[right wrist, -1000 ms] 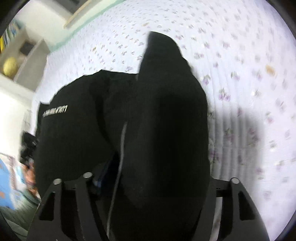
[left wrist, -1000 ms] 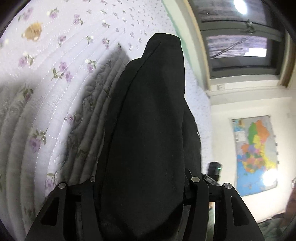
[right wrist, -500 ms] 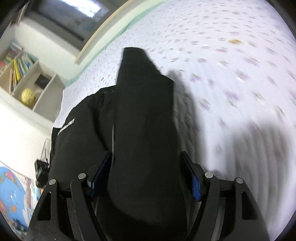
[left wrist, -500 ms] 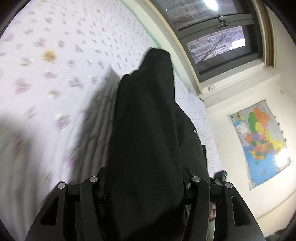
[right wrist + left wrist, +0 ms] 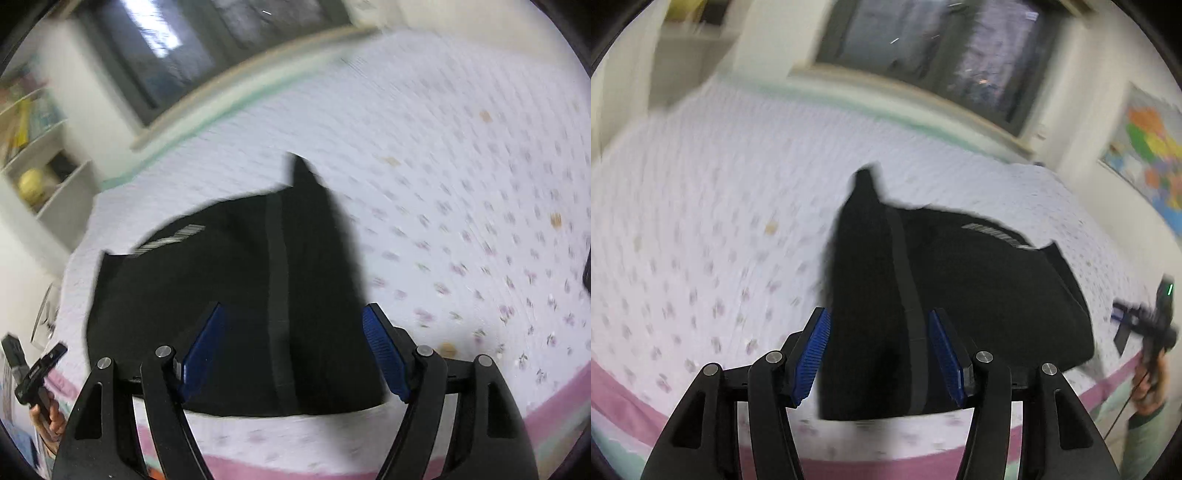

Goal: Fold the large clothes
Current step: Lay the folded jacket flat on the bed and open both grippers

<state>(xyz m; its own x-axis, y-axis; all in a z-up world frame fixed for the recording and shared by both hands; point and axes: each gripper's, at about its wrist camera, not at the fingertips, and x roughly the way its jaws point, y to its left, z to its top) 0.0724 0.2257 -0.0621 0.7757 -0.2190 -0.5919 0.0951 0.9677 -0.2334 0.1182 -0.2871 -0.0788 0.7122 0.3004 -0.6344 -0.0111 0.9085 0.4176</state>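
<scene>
Left gripper (image 5: 879, 352): jaws spread wide, blue pads (image 5: 810, 360) bare, gripping nothing. Right gripper (image 5: 293, 356): likewise wide open, empty. Black garment (image 5: 960, 295): lies on the floral bedspread (image 5: 701, 229) just ahead of both grippers, near the bed's front edge; a folded strip runs forward between each pair of fingers, apart from the pads; white lettering (image 5: 170, 236) on the flat part. Views motion-blurred

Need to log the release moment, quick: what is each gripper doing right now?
Left gripper: open, holding nothing; the black garment lies on the bed.
Right gripper: open, holding nothing, above the same garment.
</scene>
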